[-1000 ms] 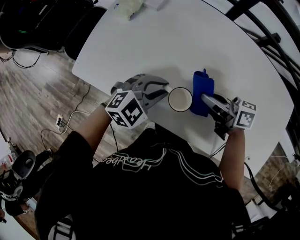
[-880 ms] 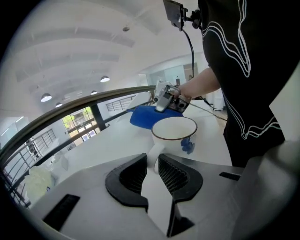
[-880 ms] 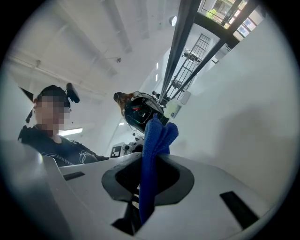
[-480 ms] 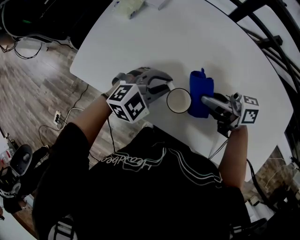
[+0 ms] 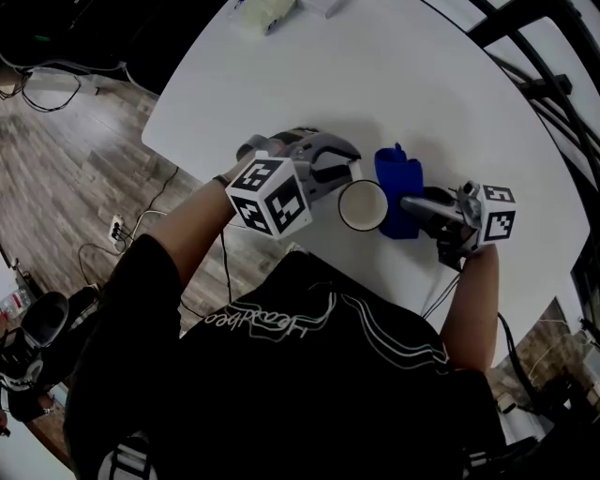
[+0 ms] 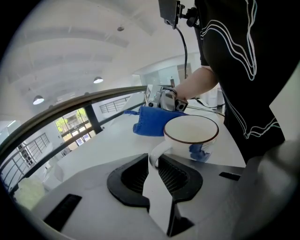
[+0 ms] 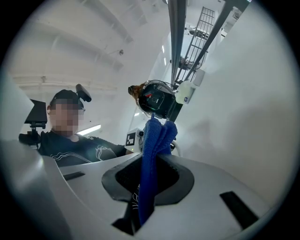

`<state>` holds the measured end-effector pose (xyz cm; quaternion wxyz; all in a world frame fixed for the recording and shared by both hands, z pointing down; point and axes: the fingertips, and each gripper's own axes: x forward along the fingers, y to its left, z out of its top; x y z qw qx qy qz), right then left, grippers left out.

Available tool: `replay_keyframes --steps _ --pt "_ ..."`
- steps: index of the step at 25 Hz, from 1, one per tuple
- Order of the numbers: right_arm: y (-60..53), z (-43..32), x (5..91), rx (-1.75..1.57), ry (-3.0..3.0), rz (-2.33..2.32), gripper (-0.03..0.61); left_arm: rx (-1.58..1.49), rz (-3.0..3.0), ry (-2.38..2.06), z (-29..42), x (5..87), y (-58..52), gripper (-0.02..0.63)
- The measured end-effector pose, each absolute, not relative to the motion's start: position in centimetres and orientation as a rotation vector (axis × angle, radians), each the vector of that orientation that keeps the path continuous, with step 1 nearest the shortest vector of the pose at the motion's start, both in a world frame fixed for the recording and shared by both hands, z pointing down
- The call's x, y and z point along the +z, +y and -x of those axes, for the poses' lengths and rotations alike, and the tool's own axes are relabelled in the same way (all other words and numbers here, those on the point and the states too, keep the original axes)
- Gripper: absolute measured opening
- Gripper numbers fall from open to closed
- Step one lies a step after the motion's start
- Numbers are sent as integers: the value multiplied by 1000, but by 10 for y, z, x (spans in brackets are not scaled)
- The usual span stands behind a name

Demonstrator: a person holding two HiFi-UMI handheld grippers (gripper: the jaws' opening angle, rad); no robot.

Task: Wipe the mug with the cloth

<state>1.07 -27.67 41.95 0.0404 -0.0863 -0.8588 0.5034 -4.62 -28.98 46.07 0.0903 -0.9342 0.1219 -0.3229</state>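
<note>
A white mug [image 5: 362,204] with a dark rim stands near the front edge of the white table [image 5: 394,84]. My left gripper [image 5: 342,174] is at its left, shut on the mug handle [image 6: 154,157]; in the left gripper view the handle sits pinched between the pads and the mug [image 6: 190,136] stands upright just beyond. A folded blue cloth [image 5: 398,187] rests against the mug's right side. My right gripper [image 5: 411,202] is shut on that cloth [image 7: 154,150], which stands up out of the jaws. The left gripper [image 7: 133,138] shows faintly behind the cloth.
Pale objects [image 5: 265,11] lie at the table's far edge. The table's front edge runs close under both grippers, against the person's black shirt. Wooden floor with cables [image 5: 122,244] lies to the left. A black railing [image 5: 525,37] runs behind the table at the right.
The left gripper's marker cube has shifted a little right and up in the head view. Mug and cloth stay side by side, and both grips hold.
</note>
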Motion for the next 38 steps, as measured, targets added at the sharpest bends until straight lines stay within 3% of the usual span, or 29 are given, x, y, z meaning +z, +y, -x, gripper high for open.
replay_keyframes --steps 14,22,28,38 --pt "-283 0 462 1370 -2461 55 48 -934 2876 380 42 464 -291 72" --pt "-296 -5 442 1346 -2598 -214 48 -998 3003 376 64 475 -288 109" --pt "-291 -20 403 1082 -2689 -520 48 -1004 3032 492 83 458 -277 112" --pt "-198 10 310 846 -2913 -729 48 -381 3351 616 106 330 -208 91"
